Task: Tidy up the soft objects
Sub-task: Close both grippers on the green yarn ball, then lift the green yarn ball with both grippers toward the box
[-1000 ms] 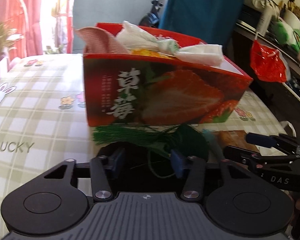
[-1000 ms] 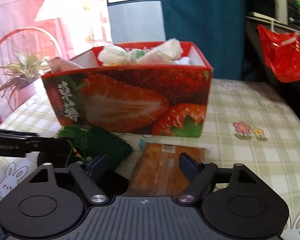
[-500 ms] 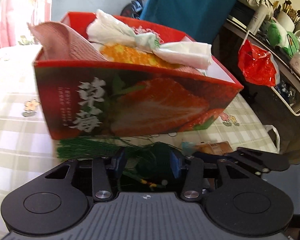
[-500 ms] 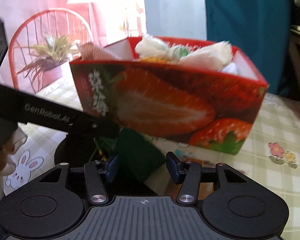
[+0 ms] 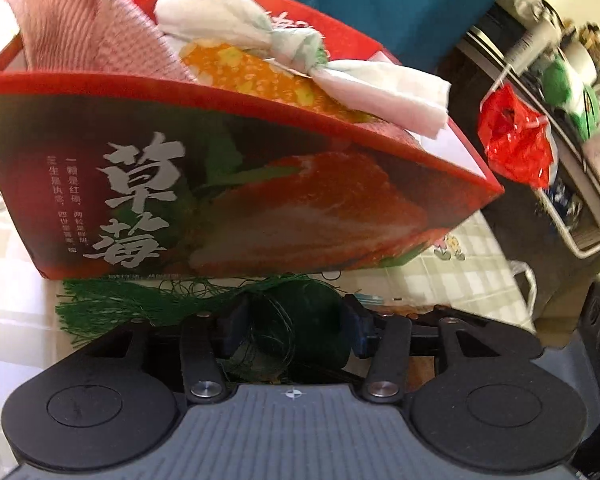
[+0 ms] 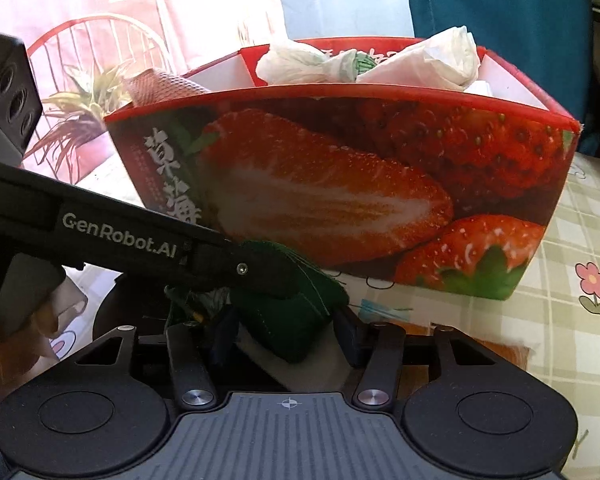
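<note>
A dark green pouch (image 5: 300, 320) with a green tassel (image 5: 120, 304) lies on the checked tablecloth, right in front of the red strawberry box (image 5: 260, 200). My left gripper (image 5: 294, 328) has the pouch filling the gap between its pads, and its jaws are opening slightly. From the other side my right gripper (image 6: 286, 336) also holds the pouch (image 6: 292, 320) between its pads, jaws likewise opening a little. One left finger (image 6: 240, 268) lies across the pouch's top. In the box (image 6: 340, 184) are a pink knit cloth (image 5: 80, 32), a knotted white bag (image 5: 236, 20) and an orange cloth (image 5: 260, 72).
A brown flat packet (image 6: 480, 332) lies on the tablecloth just right of the pouch. A red plastic bag (image 5: 516, 136) hangs from a cluttered shelf at the right. A potted plant (image 6: 80, 108) and a red chair stand behind. A hand (image 6: 16, 352) grips the left tool.
Both grippers moved in closer to the box. The right gripper shifted left from over the brown packet to the green pouch and narrowed around it. The left gripper advanced until the pouch sat between its fingers.
</note>
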`<state>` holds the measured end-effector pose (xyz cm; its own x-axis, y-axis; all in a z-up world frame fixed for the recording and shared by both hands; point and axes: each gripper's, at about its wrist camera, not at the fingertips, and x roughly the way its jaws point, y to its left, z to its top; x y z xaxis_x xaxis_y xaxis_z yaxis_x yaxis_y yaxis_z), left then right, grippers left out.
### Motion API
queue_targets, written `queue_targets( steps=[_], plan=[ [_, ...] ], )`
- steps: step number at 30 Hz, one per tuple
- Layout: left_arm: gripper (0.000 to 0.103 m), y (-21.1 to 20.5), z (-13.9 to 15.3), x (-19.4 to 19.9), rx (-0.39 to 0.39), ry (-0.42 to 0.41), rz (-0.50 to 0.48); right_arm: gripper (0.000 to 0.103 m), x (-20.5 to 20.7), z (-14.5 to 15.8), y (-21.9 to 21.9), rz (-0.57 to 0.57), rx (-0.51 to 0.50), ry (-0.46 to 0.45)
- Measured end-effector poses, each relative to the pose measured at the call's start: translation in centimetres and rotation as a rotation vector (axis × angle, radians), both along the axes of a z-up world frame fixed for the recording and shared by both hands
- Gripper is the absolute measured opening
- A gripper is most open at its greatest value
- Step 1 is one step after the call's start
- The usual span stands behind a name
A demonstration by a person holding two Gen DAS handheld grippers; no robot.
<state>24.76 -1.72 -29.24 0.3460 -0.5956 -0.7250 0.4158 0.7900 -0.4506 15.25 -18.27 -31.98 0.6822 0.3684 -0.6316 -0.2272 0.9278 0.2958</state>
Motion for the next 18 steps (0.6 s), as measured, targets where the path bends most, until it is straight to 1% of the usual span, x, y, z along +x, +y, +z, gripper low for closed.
queue_targets(
  steps=[2, 5, 7, 10, 14, 18],
  plan=[
    [0.052, 0.0, -0.1, 0.4, -0.005, 0.010, -0.008, 0.054, 0.3, -0.1, 0.1, -0.001, 0.003, 0.000],
    [0.050, -0.5, 0.1, 0.4, 0.026, -0.020, -0.028, 0.057, 1.0, -0.2, 0.2, 0.003, 0.005, 0.001],
    [0.049, -0.9, 0.3, 0.6, 0.040, -0.030, -0.028, 0.057, 1.4, -0.2, 0.1, -0.003, 0.020, 0.002],
    [0.048, -1.4, 0.9, 0.3, 0.056, -0.034, -0.024, 0.053, 1.6, -0.2, 0.3, -0.006, 0.021, -0.013],
    [0.048, -2.0, 3.5, -1.3, 0.082, -0.100, -0.042, 0.052, 0.4, 0.8, -0.3, -0.007, 0.066, -0.045],
    [0.048, -2.0, 6.8, -3.0, 0.068, -0.177, -0.031, 0.052, -1.2, 3.2, -0.5, -0.012, 0.068, -0.126]
  ],
)
